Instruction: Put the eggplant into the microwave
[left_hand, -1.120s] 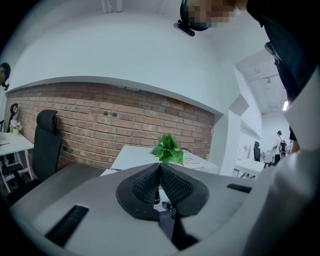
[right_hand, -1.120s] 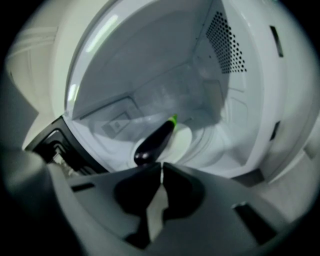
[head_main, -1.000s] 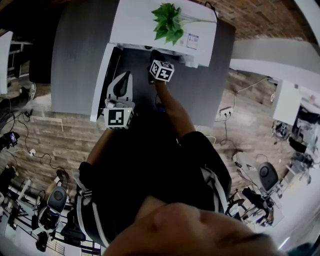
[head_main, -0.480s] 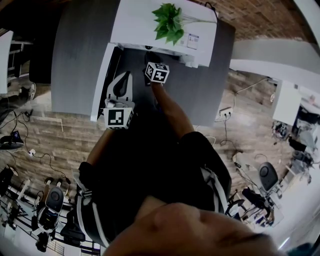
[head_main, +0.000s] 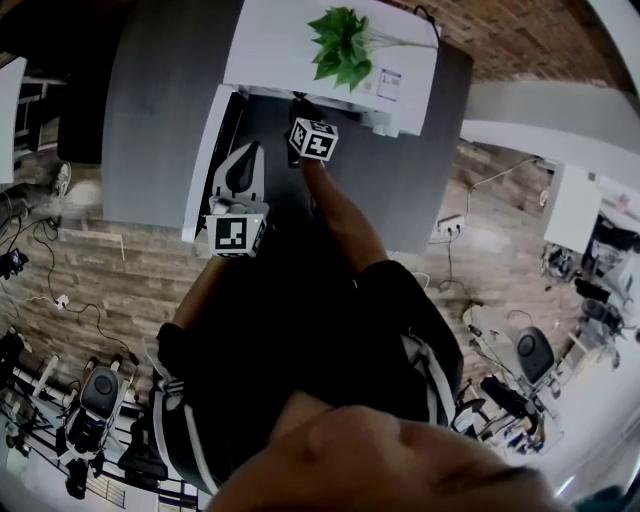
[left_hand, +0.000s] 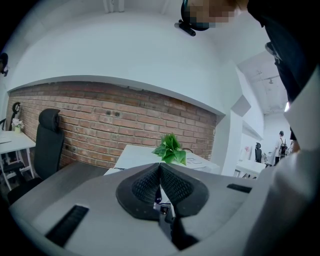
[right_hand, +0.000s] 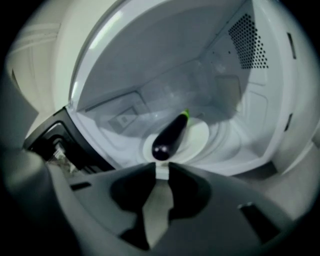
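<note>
Nudging slightly nearer the microwave (right_hand: 250, 100), the right gripper (right_hand: 161, 170) is hovering at its mouth, fingers narrowly apart and empty. The eggplant (right_hand: 170, 136) is lying inside, seemingly released. The left gripper (left_hand: 160, 172) is idling outside, fingers pressed together.

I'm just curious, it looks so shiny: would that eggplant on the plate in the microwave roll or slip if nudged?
It would probably roll sideways: the eggplant is rounded and lies lengthwise on the plate. Its glossy skin suggests some slip. Its shape is straight, so it is likely firm.
</note>
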